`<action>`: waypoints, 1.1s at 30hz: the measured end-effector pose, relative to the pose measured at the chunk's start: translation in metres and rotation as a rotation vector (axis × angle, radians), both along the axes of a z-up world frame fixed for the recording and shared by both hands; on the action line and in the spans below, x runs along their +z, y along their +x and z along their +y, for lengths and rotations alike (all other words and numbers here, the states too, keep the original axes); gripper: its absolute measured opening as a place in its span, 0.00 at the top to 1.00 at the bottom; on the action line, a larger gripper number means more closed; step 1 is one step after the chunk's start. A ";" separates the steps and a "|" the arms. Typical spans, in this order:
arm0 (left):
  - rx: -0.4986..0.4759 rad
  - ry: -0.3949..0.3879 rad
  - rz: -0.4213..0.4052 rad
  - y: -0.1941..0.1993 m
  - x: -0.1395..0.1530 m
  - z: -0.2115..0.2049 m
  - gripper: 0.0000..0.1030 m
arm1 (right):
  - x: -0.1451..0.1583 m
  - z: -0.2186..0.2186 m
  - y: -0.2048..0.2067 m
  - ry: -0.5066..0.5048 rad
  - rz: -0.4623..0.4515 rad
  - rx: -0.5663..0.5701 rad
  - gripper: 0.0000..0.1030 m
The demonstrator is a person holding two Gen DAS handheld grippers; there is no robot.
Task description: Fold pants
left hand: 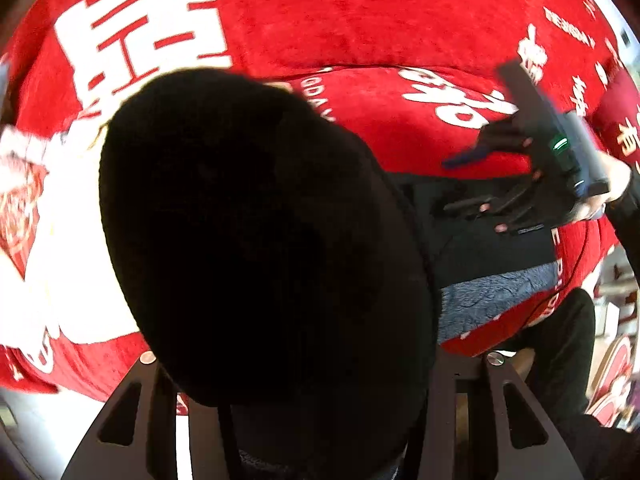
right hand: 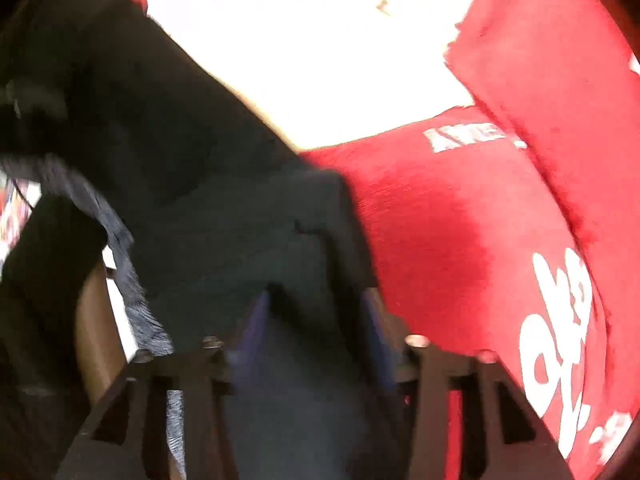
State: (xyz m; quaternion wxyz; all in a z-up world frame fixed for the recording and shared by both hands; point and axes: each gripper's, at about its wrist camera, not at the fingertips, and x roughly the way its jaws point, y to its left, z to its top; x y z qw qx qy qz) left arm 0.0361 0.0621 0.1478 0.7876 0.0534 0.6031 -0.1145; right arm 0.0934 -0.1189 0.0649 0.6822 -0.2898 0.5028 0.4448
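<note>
Black, soft-knit pants (left hand: pixel 264 240) fill the left wrist view, a bunched mass rising out of the left gripper (left hand: pixel 320 420); its fingers are buried in the cloth, so I cannot tell how they stand. The rest lies flat along the near table edge toward the right gripper (right hand: pixel 316 304), grey fleecy lining showing. That gripper's blue-tipped fingers are spread apart on the fabric. Beneath lies a red plush tablecloth with white characters (left hand: pixel 360 20) — wrinkled, draped over the edge.

White Chinese characters and partly legible Latin letters cover the red cloth (left hand: pixel 360 20).
</note>
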 end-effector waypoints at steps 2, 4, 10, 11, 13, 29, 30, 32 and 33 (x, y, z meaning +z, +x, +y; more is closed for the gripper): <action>-0.020 0.008 -0.009 0.003 0.005 -0.018 0.57 | 0.030 -0.024 -0.010 0.079 -0.076 -0.063 0.26; -0.040 0.006 -0.008 0.006 0.010 -0.038 0.61 | 0.056 -0.048 -0.024 0.140 -0.136 -0.160 0.22; -0.140 0.038 0.007 0.012 0.019 -0.122 0.63 | 0.082 -0.157 -0.080 0.206 -0.250 -0.462 0.22; -0.148 0.035 0.017 0.014 0.019 -0.137 0.63 | 0.081 -0.170 -0.087 0.210 -0.260 -0.502 0.22; -0.160 0.035 0.048 0.021 0.014 -0.171 0.63 | 0.083 -0.201 -0.104 0.229 -0.254 -0.581 0.22; -0.129 0.421 0.190 0.066 -0.116 -0.324 0.53 | 0.024 -0.269 -0.186 0.265 -0.143 -0.851 0.22; -0.130 0.386 0.203 0.065 -0.110 -0.323 0.43 | 0.022 -0.269 -0.189 0.265 -0.138 -0.856 0.22; -0.125 0.247 0.249 0.064 -0.096 -0.325 0.33 | 0.020 -0.270 -0.194 0.285 -0.125 -0.867 0.22; -0.127 0.176 0.273 0.069 -0.087 -0.329 0.33 | 0.020 -0.269 -0.195 0.295 -0.118 -0.872 0.22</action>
